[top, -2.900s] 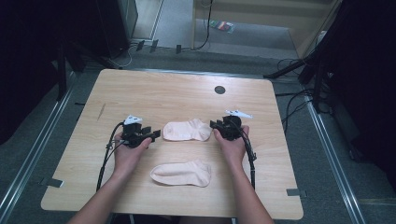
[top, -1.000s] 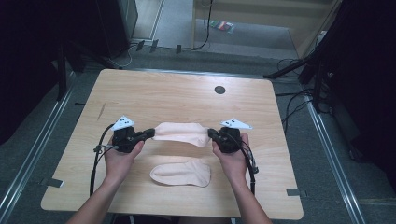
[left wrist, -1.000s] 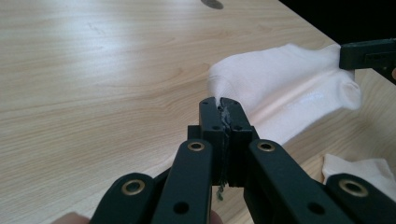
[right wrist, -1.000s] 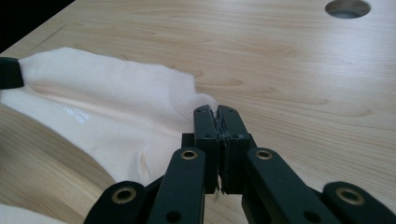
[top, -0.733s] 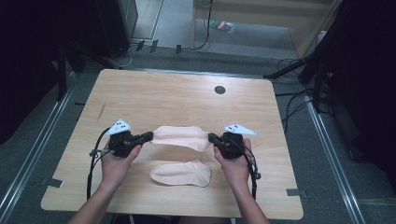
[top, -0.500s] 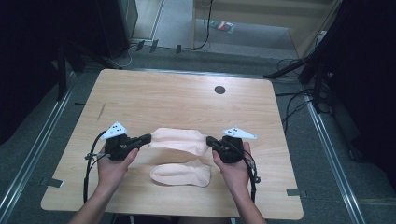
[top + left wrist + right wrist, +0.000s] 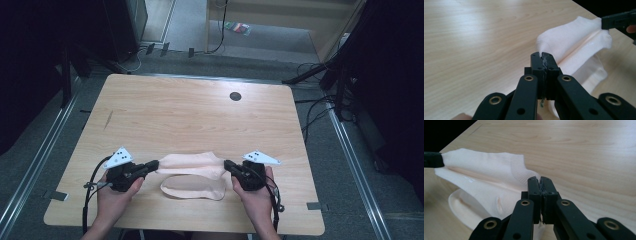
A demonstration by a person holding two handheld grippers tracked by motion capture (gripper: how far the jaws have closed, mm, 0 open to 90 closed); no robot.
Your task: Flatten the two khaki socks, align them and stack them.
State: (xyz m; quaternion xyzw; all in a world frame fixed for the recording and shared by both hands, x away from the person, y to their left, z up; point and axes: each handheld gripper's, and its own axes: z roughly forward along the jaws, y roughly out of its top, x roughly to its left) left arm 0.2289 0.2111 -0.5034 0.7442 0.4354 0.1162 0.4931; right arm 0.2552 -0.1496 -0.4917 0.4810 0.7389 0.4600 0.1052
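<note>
Upper sock (image 7: 190,164) over lower sock (image 7: 195,190)

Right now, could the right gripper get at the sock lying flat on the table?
Probably not yet. The right gripper is shut on one end of the raised sock, which hangs stretched over the flat sock, with the left gripper holding its other end. It would have to let go first.

Bright, evenly lit table (image 7: 190,115) with dark surroundings; gripper views' backgrounds blur.
</note>
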